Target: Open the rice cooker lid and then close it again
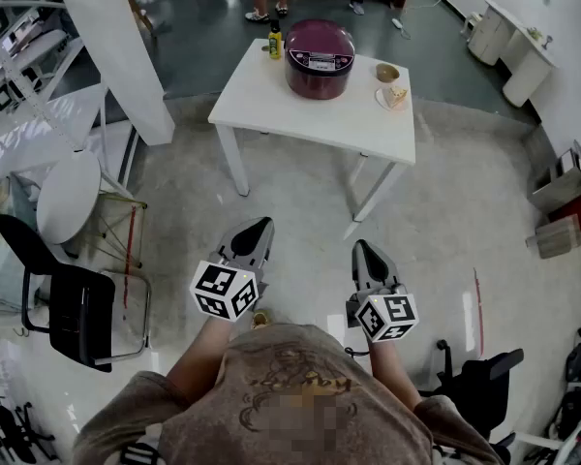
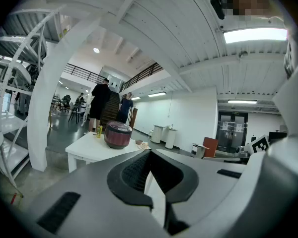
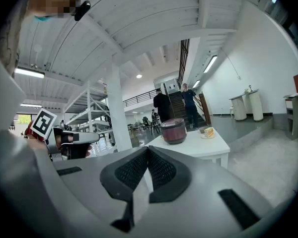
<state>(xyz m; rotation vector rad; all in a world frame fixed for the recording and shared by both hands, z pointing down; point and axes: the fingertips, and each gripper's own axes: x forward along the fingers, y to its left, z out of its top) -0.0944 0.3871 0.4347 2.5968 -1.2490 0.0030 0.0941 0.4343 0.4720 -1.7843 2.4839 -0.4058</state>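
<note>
The pale concrete floor [image 1: 445, 221] takes up most of the room, with a thick white pillar [image 1: 116, 46] rising at the left. A white bench [image 1: 271, 100] stands in the open, well ahead of the person. Off to the left sits a black chair [image 1: 77, 308]. The rice cooker [image 1: 321, 59], round and dark red, rests toward the far edge of the bench with its lid down, well apart from both tools. The person holds these out in front, nearly level and side by side over bare floor. The left tongs [image 1: 260, 224] are pressed together with nothing between them, and the right tongs [image 1: 360, 247] are likewise closed and empty. A small yellow-green bottle [image 1: 274, 42] stands just left of the cooker. A cup [image 1: 387, 72] stands to the cooker's right, and just in front of the cup lies a little plate with cake [image 1: 395, 95].
</note>
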